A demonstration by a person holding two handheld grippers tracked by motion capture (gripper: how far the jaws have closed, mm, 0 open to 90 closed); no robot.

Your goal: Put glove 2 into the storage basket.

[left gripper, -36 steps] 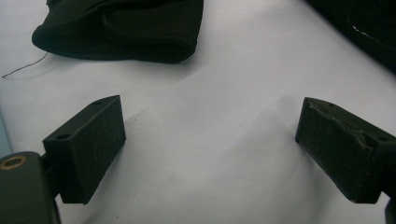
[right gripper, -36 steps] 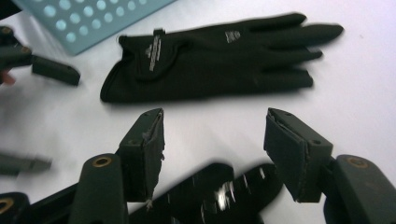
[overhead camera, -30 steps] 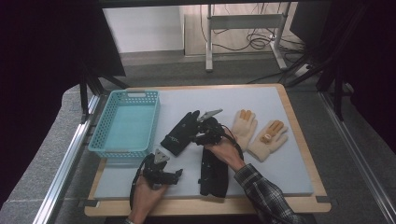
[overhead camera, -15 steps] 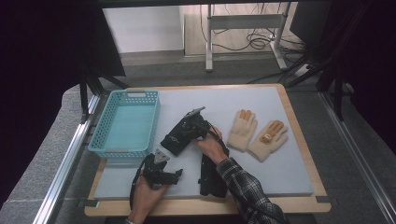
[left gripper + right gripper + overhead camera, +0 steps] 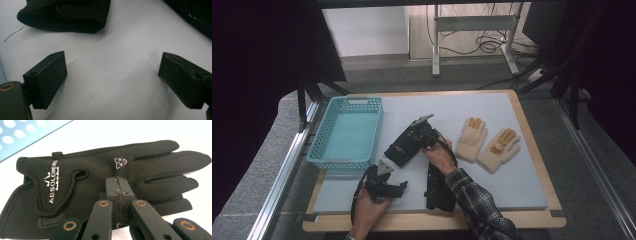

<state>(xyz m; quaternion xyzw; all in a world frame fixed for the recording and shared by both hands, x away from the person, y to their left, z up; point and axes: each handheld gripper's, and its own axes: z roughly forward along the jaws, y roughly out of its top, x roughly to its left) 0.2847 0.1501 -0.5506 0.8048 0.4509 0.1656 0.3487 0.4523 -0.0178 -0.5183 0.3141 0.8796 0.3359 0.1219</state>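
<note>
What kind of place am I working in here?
Probably a lab or workshop recording station, not a home: a padded work board on a metal-railed bench, loose cables on the floor behind, and staged props, gloves and a blue basket.

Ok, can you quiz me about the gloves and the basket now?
1. True or false: a glove lies inside the blue basket.
2. How many cream gloves lie on the table? A: one. B: two. C: four.
3. The right gripper has its jaws shut, over the black glove with white lettering. How do the left gripper jaws stand?

Key: 1 false, the basket holds nothing. 2 B. 3 open, with nothing between them.
</note>
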